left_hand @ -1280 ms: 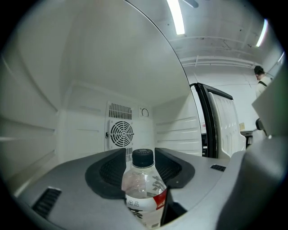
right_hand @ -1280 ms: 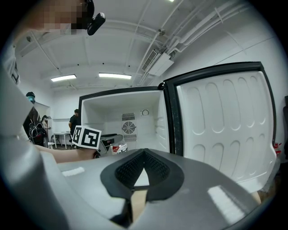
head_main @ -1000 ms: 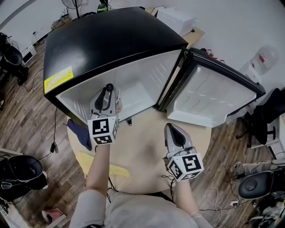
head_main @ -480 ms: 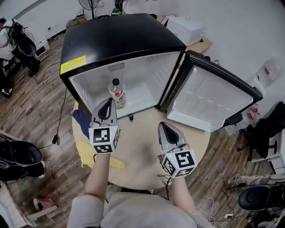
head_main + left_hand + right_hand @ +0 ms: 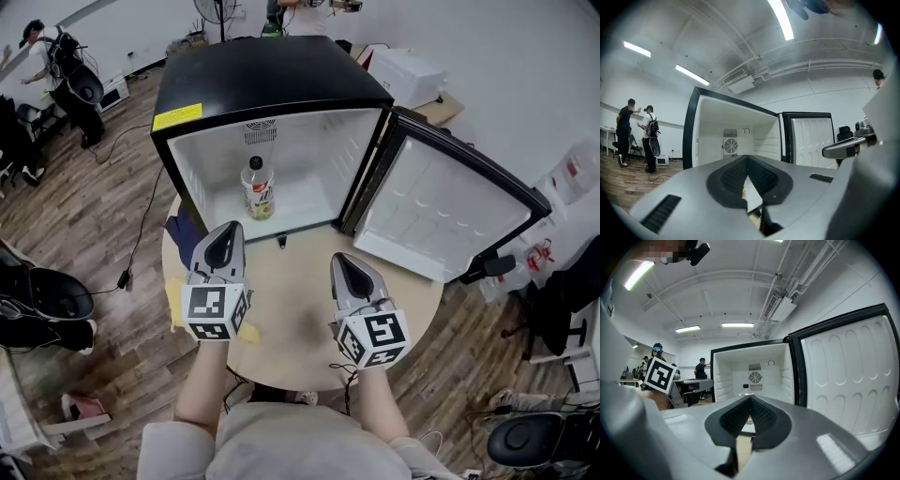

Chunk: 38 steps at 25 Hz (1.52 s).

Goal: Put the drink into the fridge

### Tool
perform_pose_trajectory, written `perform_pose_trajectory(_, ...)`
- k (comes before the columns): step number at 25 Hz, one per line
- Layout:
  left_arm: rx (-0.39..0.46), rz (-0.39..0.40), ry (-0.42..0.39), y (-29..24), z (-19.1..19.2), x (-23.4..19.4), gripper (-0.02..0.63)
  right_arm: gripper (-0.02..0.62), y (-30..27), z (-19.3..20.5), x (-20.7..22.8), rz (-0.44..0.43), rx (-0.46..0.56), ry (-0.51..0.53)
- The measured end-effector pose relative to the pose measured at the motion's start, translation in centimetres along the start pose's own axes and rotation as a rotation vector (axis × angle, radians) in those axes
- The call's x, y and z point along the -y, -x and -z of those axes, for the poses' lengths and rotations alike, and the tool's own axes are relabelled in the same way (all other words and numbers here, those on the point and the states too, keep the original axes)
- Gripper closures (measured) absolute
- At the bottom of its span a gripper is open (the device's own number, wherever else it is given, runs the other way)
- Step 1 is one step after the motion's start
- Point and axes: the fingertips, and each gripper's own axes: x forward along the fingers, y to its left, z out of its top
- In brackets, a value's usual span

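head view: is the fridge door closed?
No, the fridge door hangs wide open at the right, and the drink bottle stands upright inside the fridge.

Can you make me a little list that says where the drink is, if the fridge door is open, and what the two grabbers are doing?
drink: a bottle standing upright inside the fridge, on the left part of its floor
fridge door: swung wide open to the right
left gripper: jaws shut, holding nothing, above the round table
right gripper: jaws shut, holding nothing, above the same table
task: drink is in the fridge; door not yet closed
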Motion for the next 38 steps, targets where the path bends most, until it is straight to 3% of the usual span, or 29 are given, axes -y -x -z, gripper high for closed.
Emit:
perform_pose_trajectory(21,0.065,-0.103,-0.019,11.8,-2.0,3.6,0.598,0.584,5.4,-1.5,-2.0,-0.097,0.048,0.017)
perform_pose_trajectory(38,0.122,-0.174,0.013,16.4,-2.6,5.7,0.598,0.586,9.3,-1.7,-1.5,-0.084,0.070,0.038)
